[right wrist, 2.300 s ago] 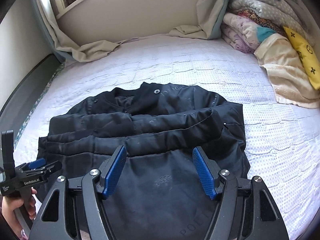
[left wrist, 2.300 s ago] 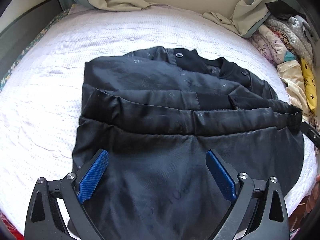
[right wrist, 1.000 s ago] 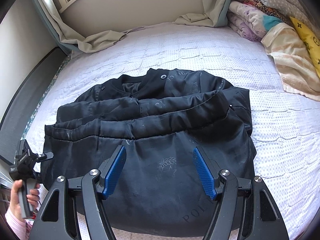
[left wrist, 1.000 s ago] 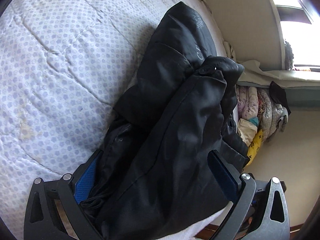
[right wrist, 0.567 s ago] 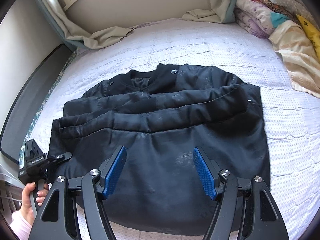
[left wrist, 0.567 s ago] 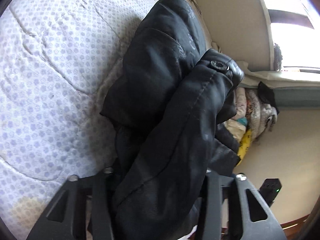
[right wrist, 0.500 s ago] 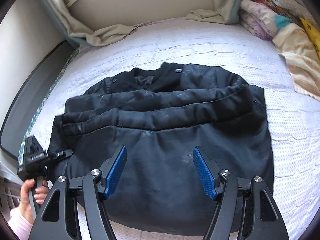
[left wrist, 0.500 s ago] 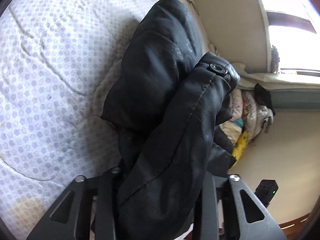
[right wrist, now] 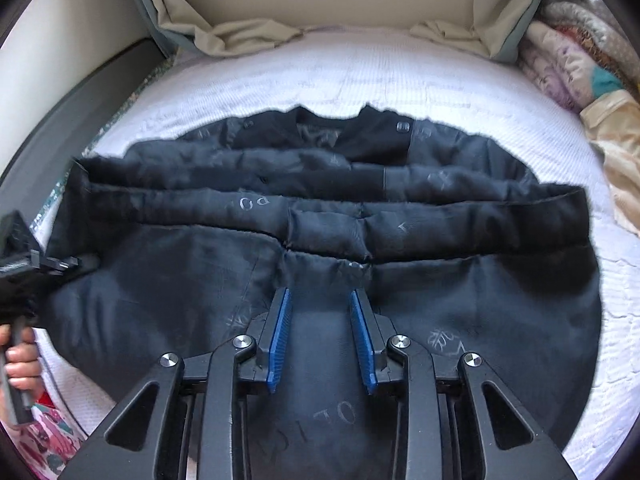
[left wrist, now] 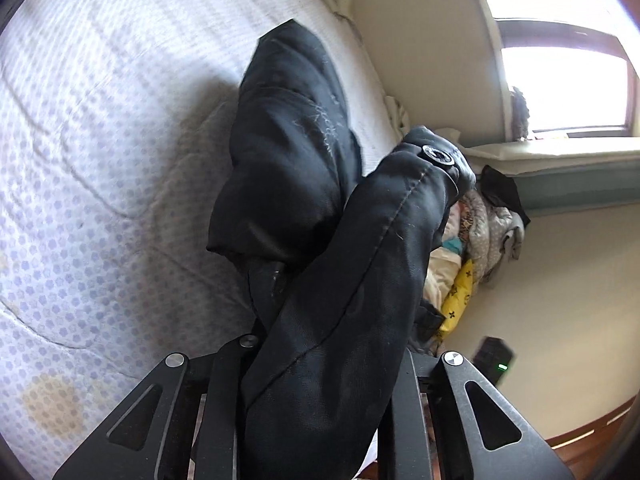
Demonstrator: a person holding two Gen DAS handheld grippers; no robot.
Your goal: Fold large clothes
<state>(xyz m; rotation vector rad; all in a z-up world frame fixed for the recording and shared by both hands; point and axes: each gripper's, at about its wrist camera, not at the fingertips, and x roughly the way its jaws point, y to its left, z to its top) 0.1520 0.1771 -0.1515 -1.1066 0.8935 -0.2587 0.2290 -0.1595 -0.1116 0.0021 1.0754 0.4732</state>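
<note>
Left gripper (left wrist: 320,364) fingers pinch the slick black jacket (right wrist: 320,216); right gripper (right wrist: 320,300) fingers stay spread over it.

**Both grippers close in on the jacket**

The left gripper (left wrist: 320,364), wide open over the flat black jacket (right wrist: 320,248) 2.3 s ago, has swung to the jacket's left edge and clamped a thick bunch of fabric, which now rises between its fingers. The right gripper (right wrist: 320,320) has dropped closer to the near hem, its blue pads (right wrist: 280,336) drawn much nearer together with jacket fabric between them.
</note>
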